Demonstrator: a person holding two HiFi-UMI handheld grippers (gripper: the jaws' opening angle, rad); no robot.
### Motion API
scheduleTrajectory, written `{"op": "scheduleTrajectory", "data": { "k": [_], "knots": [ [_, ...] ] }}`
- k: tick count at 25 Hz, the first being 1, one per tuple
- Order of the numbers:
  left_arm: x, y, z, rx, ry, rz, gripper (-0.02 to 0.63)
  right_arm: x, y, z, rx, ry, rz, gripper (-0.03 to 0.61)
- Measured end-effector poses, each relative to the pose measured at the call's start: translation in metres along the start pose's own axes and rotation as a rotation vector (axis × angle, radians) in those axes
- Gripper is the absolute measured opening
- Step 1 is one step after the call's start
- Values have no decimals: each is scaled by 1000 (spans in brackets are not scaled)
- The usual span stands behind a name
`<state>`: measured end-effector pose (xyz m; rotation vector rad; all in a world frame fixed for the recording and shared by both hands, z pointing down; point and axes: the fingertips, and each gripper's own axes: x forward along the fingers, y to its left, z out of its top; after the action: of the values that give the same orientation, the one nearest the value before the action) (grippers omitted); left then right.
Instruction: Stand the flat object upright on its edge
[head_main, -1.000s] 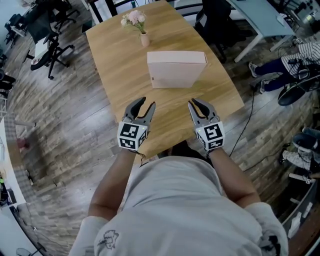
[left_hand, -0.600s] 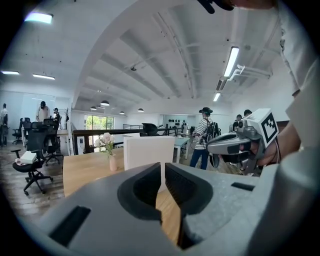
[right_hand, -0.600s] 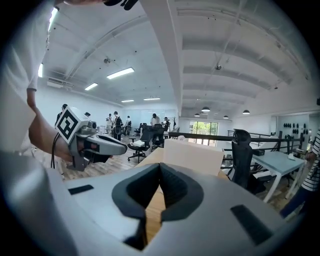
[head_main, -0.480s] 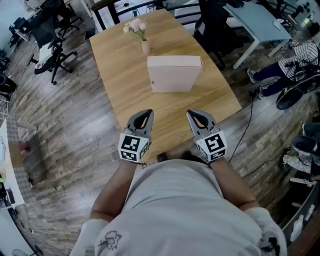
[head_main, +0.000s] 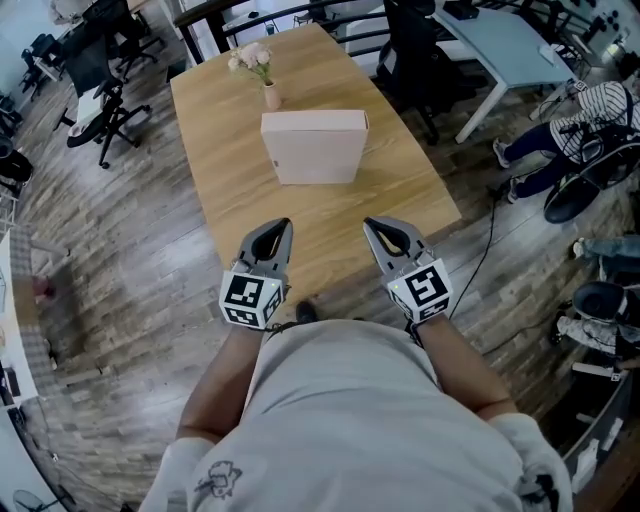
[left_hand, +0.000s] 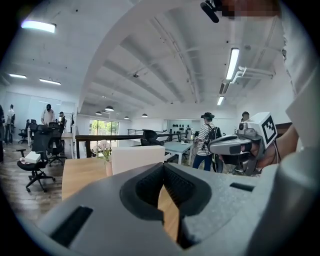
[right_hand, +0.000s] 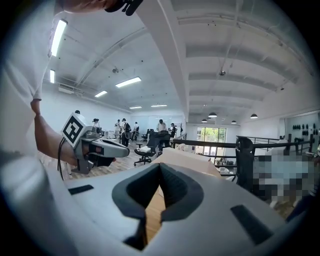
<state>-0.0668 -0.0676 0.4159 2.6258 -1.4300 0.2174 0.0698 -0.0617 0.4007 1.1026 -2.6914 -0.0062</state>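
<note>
A pale pink flat box (head_main: 313, 147) stands on the wooden table (head_main: 220, 190), its broad face toward me and its narrow face on top. It also shows in the left gripper view as the box (left_hand: 137, 157) and in the right gripper view as the box (right_hand: 187, 160). My left gripper (head_main: 283, 228) hovers at the table's near end, well short of the box; its jaws have just been closing and are shut with nothing between them. My right gripper (head_main: 370, 225) is level with it, also shut and empty. The left gripper (left_hand: 163, 167) and right gripper (right_hand: 159, 167) both point at the box.
A small vase of pink flowers (head_main: 268, 92) stands behind the box at the table's far end. Office chairs (head_main: 95, 95) stand at the left, and a seated person (head_main: 590, 110) is at the right. A cable (head_main: 488, 250) runs along the floor by the table's right side.
Both grippers have drawn back from the box toward me and risen. Their jaws, open a second ago, have shut on nothing. The box has stayed put on the table.
</note>
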Motion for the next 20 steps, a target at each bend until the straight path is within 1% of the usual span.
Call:
{"op": "scheduleTrajectory", "data": {
  "k": [5, 8, 12, 16, 20],
  "knots": [
    [-14, -36, 4, -26, -18, 44, 6, -38, -11, -12, 13, 2, 22, 5],
    [-25, -55, 3, -19, -16, 66, 6, -57, -13, -20, 27, 0, 36, 5],
    [-44, -71, 1, -4, -17, 84, 6, -77, -3, -25, 31, -5, 61, 5],
    [-56, -82, 3, 2, -21, 76, 6, -89, 9, -25, 30, -10, 68, 5],
    [-70, -94, 3, 15, -21, 35, 6, -100, 22, -24, 36, -6, 52, 5]
  ]
}}
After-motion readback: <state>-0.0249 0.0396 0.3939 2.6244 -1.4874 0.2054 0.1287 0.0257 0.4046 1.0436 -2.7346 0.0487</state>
